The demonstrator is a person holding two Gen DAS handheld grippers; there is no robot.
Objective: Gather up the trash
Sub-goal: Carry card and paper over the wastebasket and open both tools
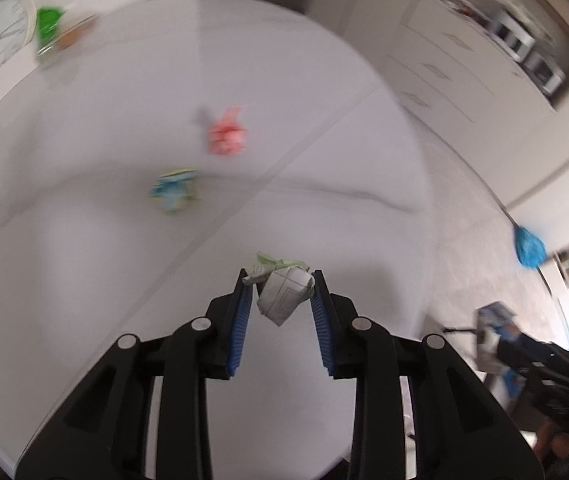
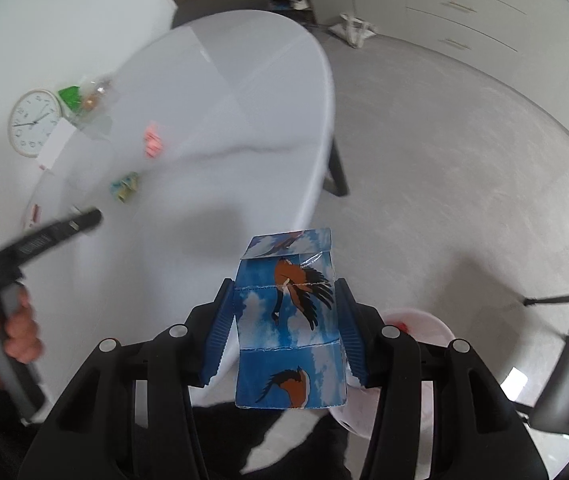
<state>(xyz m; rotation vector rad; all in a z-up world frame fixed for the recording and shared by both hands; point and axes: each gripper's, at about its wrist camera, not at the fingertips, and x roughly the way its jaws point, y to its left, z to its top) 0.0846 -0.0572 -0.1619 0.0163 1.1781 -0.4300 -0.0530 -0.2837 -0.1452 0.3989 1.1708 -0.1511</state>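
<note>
above the white table (image 1: 324, 80), left jaws clamped on crumpled paper (image 1: 282, 294), right jaws gripping blue bird-print carton (image 2: 290, 320)

Wall clock (image 2: 34, 123) on white table (image 2: 244, 92)

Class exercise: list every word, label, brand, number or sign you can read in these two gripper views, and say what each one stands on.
No text can be quoted with confidence.
Round white wall clock: hour numerals ring the dial, too small to read.
Black handheld left gripper: white lettering on its arm, blurred.
Blue carton with flying birds: pictures only, no words visible.
Crumpled white-green paper ball: printed lines only, no letters.
</note>
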